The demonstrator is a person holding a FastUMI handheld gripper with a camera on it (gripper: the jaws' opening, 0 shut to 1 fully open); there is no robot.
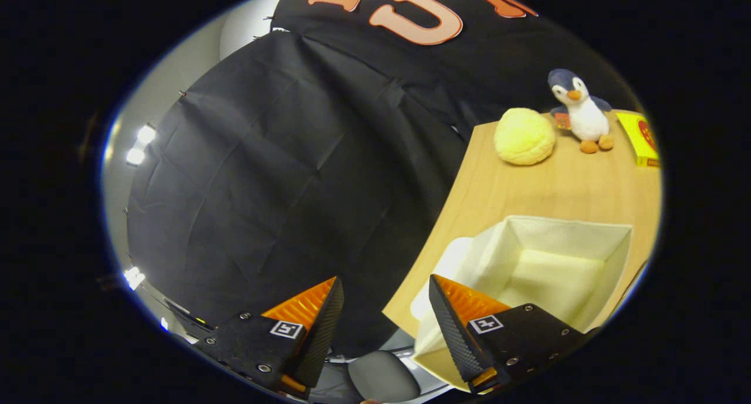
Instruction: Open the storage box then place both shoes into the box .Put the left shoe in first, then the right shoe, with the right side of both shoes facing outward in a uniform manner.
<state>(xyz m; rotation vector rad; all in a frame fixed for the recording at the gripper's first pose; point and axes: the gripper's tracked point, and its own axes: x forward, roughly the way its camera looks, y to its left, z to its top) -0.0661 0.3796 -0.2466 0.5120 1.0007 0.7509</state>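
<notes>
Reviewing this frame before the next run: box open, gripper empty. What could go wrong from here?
1. The storage box sits at the table corner; a nudge could push it off.
2. The hand-held gripper is open, holding nothing, one finger over the box's near wall; it may snag it.

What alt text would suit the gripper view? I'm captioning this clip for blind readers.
An open, empty cream storage box sits on a wooden table, just ahead of the open gripper, which holds nothing. Beyond the box stand a yellow plush ball, a toy penguin and a yellow carton.
</notes>
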